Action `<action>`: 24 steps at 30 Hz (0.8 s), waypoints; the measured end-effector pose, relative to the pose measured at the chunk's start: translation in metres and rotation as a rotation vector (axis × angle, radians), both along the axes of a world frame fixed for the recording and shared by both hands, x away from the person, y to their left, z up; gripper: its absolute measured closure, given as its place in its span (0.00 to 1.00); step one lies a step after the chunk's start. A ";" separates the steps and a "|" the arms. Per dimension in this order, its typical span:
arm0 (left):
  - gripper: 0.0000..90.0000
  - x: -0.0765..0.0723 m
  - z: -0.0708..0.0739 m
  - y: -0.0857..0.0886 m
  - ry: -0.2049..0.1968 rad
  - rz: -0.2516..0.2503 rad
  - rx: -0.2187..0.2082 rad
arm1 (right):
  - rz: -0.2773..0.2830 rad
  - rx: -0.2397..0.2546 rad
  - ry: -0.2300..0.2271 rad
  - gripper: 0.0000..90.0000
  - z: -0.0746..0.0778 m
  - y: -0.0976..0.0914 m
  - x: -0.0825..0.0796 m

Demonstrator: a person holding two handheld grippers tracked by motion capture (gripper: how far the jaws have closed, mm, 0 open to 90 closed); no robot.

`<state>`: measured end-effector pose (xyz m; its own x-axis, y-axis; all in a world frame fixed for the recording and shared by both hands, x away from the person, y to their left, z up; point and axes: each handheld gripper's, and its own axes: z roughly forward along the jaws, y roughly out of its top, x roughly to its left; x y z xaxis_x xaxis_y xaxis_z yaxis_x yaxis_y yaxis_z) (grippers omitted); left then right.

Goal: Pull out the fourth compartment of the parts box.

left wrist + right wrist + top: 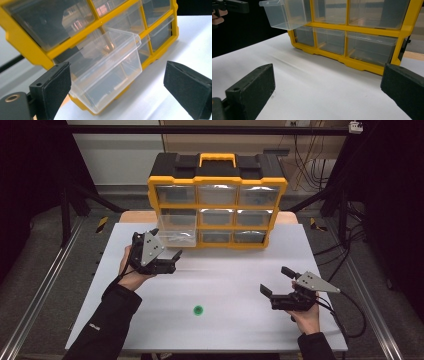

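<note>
A yellow-and-black drawer organizer [217,185] with clear drawers stands at the table's far side. One clear plastic drawer [176,231] sticks out of its left column and looks empty. My left gripper [166,251] hovers just in front of that drawer [107,65], jaws wide apart, and its pads touch nothing. In the left gripper view the drawer's front lip lies beyond the two black pads [53,87]. My right gripper [276,280] is held over the table at the right, open, with nothing between its jaws. From the right gripper view the drawer [283,13] juts out at the upper left.
The white table [225,325] carries a small green dot [198,310] near its front middle. The organizer's other drawers [367,47] are pushed in. Black frame posts and cables stand beyond the table's sides.
</note>
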<state>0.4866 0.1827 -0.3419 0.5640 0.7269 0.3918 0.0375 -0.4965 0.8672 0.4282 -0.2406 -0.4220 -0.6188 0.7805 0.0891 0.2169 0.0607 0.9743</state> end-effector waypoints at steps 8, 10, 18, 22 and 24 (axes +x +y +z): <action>0.04 -0.011 -0.009 0.012 0.044 0.013 -0.076 | 0.000 -0.004 0.003 0.00 0.000 0.000 0.000; 0.03 -0.015 -0.012 0.016 0.056 0.016 -0.100 | 0.000 -0.004 0.003 0.00 0.000 0.000 0.000; 0.00 -0.025 -0.024 0.031 0.164 -0.002 -0.140 | 0.001 -0.005 0.005 0.00 -0.001 0.000 0.000; 0.00 -0.031 -0.031 0.034 0.178 -0.004 -0.150 | 0.001 -0.009 0.004 0.00 -0.001 0.000 0.000; 0.00 -0.033 -0.035 0.034 0.183 -0.004 -0.160 | 0.000 -0.008 0.006 0.00 -0.001 0.000 0.000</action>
<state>0.4537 0.2170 -0.3767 0.6184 0.7689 0.1627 0.1998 -0.3540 0.9137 0.4284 -0.2405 -0.4227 -0.6184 0.7811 0.0863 0.2227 0.0689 0.9724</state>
